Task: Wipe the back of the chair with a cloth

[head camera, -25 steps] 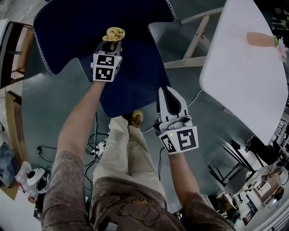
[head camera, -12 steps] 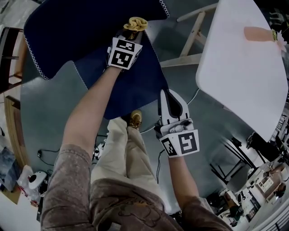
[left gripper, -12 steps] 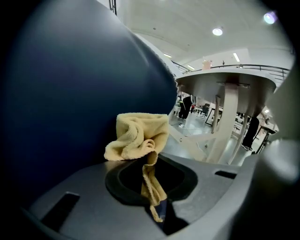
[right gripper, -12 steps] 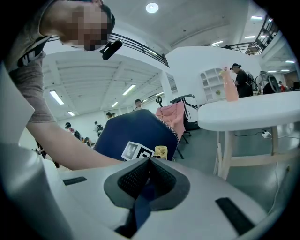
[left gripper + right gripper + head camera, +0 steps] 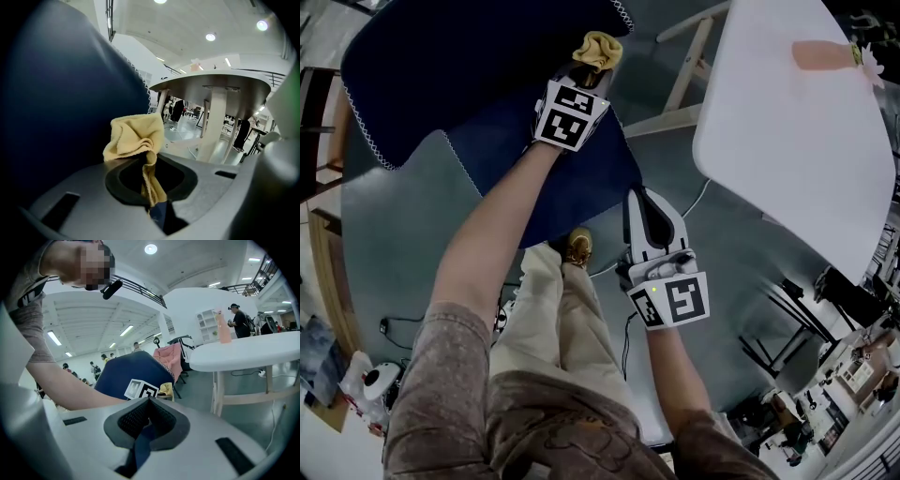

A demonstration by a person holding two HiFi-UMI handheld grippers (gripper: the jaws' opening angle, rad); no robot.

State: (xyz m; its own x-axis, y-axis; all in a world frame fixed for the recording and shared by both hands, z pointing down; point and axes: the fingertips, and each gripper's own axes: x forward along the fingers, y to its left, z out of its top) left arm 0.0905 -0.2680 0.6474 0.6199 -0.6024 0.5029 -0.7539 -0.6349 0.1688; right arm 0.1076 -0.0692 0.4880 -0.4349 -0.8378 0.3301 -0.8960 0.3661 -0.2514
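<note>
Left gripper [image 5: 581, 73] clamped tight on the yellow cloth [image 5: 598, 47], which is pressed to the navy chair back [image 5: 469, 66]. Over the last second it slid from mid-back out to the back's right top corner, so one wiping pass looks about done; the left part probably still needs a pass. Right gripper [image 5: 649, 202] jaws together, empty, idle off the seat's [image 5: 572, 183] right edge. White table [image 5: 787, 141] with a pink bottle [image 5: 825, 54] stands near on the right; its leg [image 5: 680, 89] crowds that corner.

floor [image 5: 394, 220] grey | table [image 5: 787, 141] white, round | ceiling lights [image 5: 210, 37] on
</note>
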